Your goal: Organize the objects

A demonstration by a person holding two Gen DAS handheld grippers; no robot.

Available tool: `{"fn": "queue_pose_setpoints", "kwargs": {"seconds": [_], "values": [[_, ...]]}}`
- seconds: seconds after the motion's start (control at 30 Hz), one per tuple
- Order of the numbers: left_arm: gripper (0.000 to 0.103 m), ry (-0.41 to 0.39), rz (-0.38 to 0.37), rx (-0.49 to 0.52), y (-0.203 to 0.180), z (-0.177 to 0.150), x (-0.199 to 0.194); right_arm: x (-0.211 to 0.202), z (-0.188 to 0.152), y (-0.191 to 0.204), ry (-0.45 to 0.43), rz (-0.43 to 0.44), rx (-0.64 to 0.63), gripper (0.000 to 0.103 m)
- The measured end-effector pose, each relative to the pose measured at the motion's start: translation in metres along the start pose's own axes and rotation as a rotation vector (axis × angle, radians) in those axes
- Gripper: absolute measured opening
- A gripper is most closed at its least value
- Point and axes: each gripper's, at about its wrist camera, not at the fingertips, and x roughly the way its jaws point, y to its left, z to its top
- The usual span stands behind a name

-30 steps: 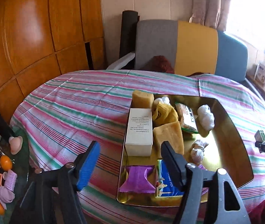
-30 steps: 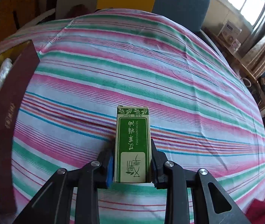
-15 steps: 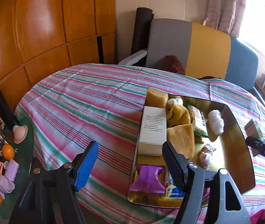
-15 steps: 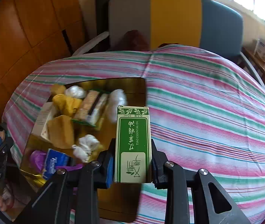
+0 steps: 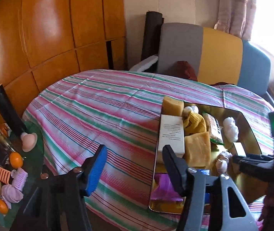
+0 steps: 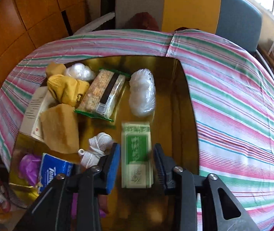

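A gold tray (image 6: 177, 104) on the striped table holds several items. My right gripper (image 6: 137, 159) is over the tray with its jaws open. The green essential-oil box (image 6: 137, 154) is blurred between the fingers with a gap on each side; I cannot tell whether it touches the tray floor. My left gripper (image 5: 135, 165) is open and empty, over the table's near edge just left of the tray (image 5: 250, 129). The right gripper (image 5: 256, 161) also shows at the right of the left wrist view.
In the tray lie a white box (image 6: 31, 113), yellow sponges (image 6: 60, 130), a cracker pack (image 6: 102, 94), a white plastic bundle (image 6: 141, 96), a white cord (image 6: 96, 150), a blue tissue pack (image 6: 54, 171) and a purple wrapper (image 6: 29, 165). A side table with oranges (image 5: 15, 159) stands left. Chairs (image 5: 204, 53) are behind.
My right gripper moved over the tray, lowered and opened, letting go of the green box. The left gripper drew back slightly and stayed open.
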Motion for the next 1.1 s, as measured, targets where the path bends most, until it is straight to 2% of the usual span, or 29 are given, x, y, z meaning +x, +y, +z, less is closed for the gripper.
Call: {"fn": "queue_pose_setpoints", "kwargs": {"seconds": [0.03,0.17,0.3,0.5,0.67,0.83,0.9,1.1], "values": [[0.058,0.011,-0.006,0.003,0.000,0.000,0.001,0.004,-0.003,0.000,0.010,-0.009,-0.001,0.049],[0.054,0.040,-0.008,0.023,-0.005,-0.003,0.004,0.000,-0.010,-0.002,-0.019,0.010,0.011,0.053],[0.054,0.032,0.000,0.065,-0.014,-0.005,0.000,-0.024,-0.016,-0.007,-0.115,0.028,0.033,0.062],[0.054,0.057,-0.070,0.060,-0.023,-0.011,-0.005,-0.061,-0.032,-0.005,-0.260,0.004,0.044,0.069],[0.054,0.050,-0.101,0.069,-0.030,-0.018,-0.013,-0.081,-0.047,-0.002,-0.343,-0.018,0.047,0.072],[0.054,0.034,-0.112,0.072,-0.034,-0.020,-0.016,-0.091,-0.059,0.001,-0.367,-0.011,0.055,0.073],[0.050,0.027,-0.118,0.063,-0.032,-0.021,-0.017,-0.094,-0.063,0.001,-0.368,-0.009,0.058,0.073],[0.048,0.007,-0.112,0.064,-0.030,-0.020,-0.019,-0.097,-0.068,0.004,-0.367,-0.010,0.048,0.073]]}}
